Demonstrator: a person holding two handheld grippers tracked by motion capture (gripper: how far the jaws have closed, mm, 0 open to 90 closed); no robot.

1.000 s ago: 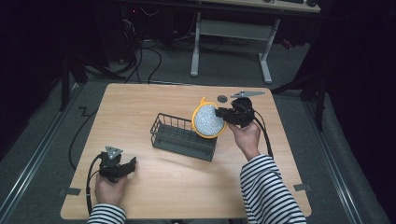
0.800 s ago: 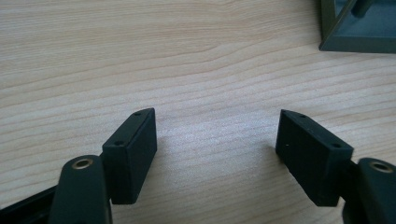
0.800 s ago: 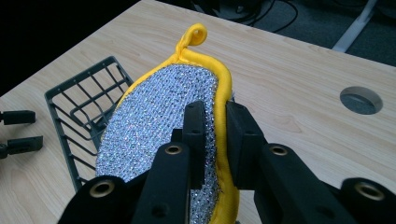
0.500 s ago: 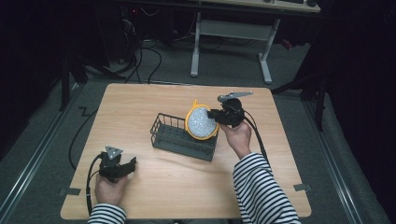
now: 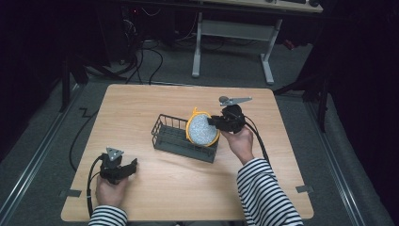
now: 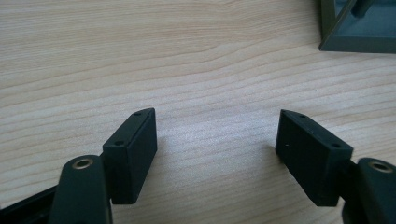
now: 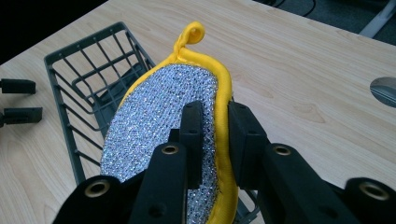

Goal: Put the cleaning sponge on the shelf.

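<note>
right gripper (image 7: pixel 214 140) jaws pinch the scrubber (image 7: pixel 163 130) edge above the basket (image 5: pixel 176 136); left gripper (image 6: pixel 217 154) jaws wide, empty.

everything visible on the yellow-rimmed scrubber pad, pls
The round scouring pad with a silver glittery mesh face and yellow fabric rim has a small yellow hanging loop at its top edge. It looks soft and fabric-like. The right tool pinches its rim between both jaws and holds it on edge, roughly upright, over the right end of the dark grey wire basket. Whether it touches the basket can't be told.
</note>
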